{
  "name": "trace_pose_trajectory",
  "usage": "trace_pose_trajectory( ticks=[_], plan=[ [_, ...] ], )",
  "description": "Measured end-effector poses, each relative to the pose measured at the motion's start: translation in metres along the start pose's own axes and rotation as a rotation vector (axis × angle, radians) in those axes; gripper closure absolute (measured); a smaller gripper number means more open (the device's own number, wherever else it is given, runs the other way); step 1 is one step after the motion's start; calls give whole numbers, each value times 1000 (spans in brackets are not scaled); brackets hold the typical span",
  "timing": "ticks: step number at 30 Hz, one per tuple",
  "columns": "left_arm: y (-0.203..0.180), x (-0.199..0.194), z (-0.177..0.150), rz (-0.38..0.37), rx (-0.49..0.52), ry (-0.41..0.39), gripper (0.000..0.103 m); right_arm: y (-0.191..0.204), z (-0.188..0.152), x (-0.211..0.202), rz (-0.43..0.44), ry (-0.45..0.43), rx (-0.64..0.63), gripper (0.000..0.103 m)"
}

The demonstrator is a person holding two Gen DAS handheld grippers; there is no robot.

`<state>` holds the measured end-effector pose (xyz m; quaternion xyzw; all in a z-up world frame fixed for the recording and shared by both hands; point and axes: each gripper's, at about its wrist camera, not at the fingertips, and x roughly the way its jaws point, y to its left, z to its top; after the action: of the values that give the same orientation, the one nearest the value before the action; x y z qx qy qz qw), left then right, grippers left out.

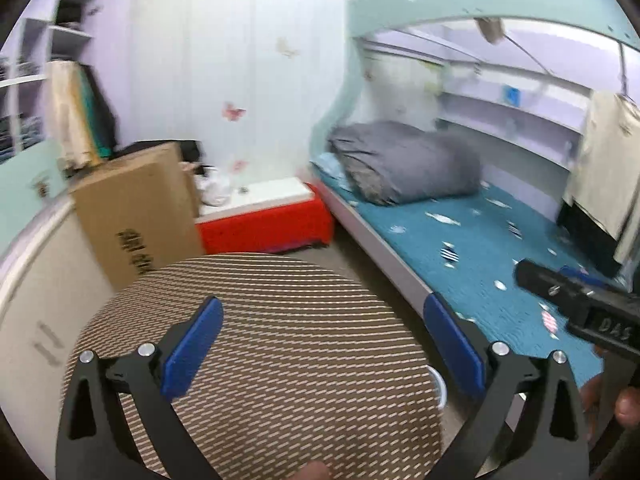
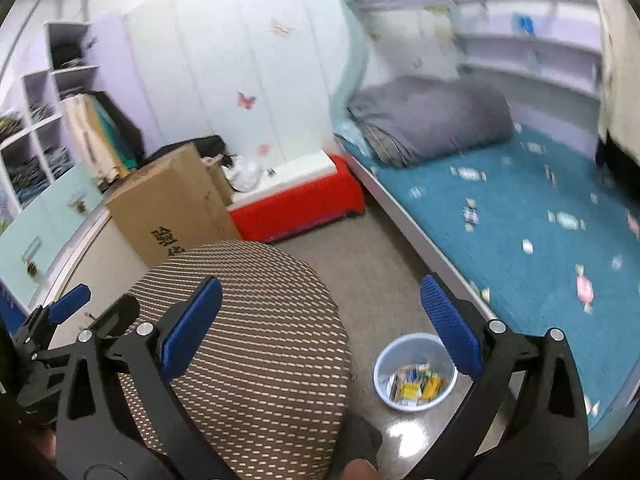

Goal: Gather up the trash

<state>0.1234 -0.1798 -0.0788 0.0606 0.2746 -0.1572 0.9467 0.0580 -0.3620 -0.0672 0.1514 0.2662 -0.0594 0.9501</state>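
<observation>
A small pale blue bin (image 2: 416,372) stands on the floor between the round stool and the bed, with yellow and green wrappers (image 2: 416,386) inside. Only its rim (image 1: 438,386) shows past the stool in the left wrist view. My right gripper (image 2: 320,328) is open and empty, held above the stool and the bin. My left gripper (image 1: 324,344) is open and empty over the round striped stool (image 1: 256,360). The right gripper's black body (image 1: 580,304) shows at the right of the left wrist view, and the left gripper's fingers (image 2: 68,304) show at the left of the right wrist view.
The striped stool (image 2: 248,344) fills the foreground. A cardboard box (image 2: 172,208) stands behind it, next to a red-and-white bench (image 2: 296,200). A bunk bed with a teal sheet (image 2: 520,220) and a grey folded quilt (image 2: 432,120) runs along the right. Shelves (image 2: 40,120) are at the left.
</observation>
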Motion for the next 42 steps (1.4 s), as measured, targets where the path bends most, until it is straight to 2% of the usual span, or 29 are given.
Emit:
trace_pose_trajectory(
  ticks=[3,6,13,22,36,42],
  plan=[
    [24,-30,1,48,-39,-40,5,31,7,-22,-13,-52,-62,6],
    [44,-59,3,137,-65,-87,5,54,13,-42,-13,-98,-99,6],
    [73,-106,5,215,-100,-141,5,82,19,-70,9,-157,-148,6],
    [82,-131,4,232,-131,-178,5,92,22,-82,14,-198,-158,6],
    [82,-143,3,223,-137,-208,5,96,24,-90,12,-223,-162,6],
    [82,-147,5,241,-134,-225,5,98,23,-93,13,-232,-163,6]
  ],
)
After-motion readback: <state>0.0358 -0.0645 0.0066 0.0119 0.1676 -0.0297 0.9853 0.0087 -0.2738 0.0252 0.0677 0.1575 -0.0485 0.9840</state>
